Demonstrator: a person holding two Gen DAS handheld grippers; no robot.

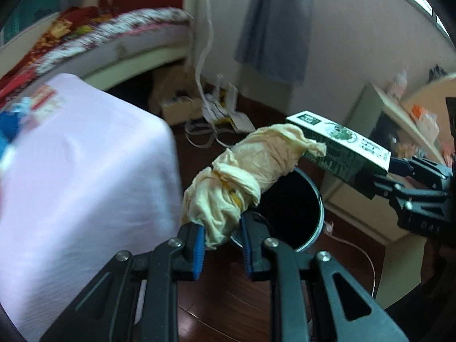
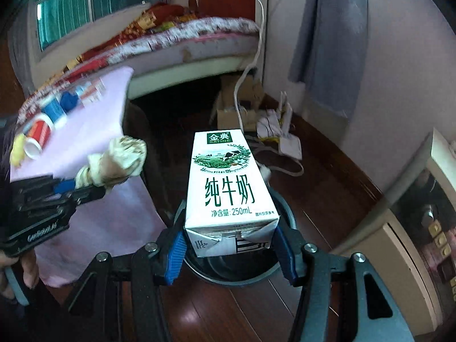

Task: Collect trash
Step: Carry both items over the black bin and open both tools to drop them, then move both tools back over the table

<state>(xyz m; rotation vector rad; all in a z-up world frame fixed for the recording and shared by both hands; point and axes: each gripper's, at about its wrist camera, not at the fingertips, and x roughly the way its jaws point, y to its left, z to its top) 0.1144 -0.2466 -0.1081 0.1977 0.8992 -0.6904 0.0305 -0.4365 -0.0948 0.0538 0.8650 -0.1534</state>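
My left gripper is shut on a crumpled cream paper wad, which sticks forward over the near rim of a round black trash bin on the floor. My right gripper is shut on a white and green milk carton, holding it by its folded end above the bin. In the left wrist view the carton and the right gripper come in from the right, just past the bin. The right wrist view shows the left gripper with the wad at the left.
A table under a pink cloth stands left of the bin, with red and blue cups on it. Behind are a bed, a cardboard box, loose papers and a white cable on the dark wood floor. A cabinet stands at right.
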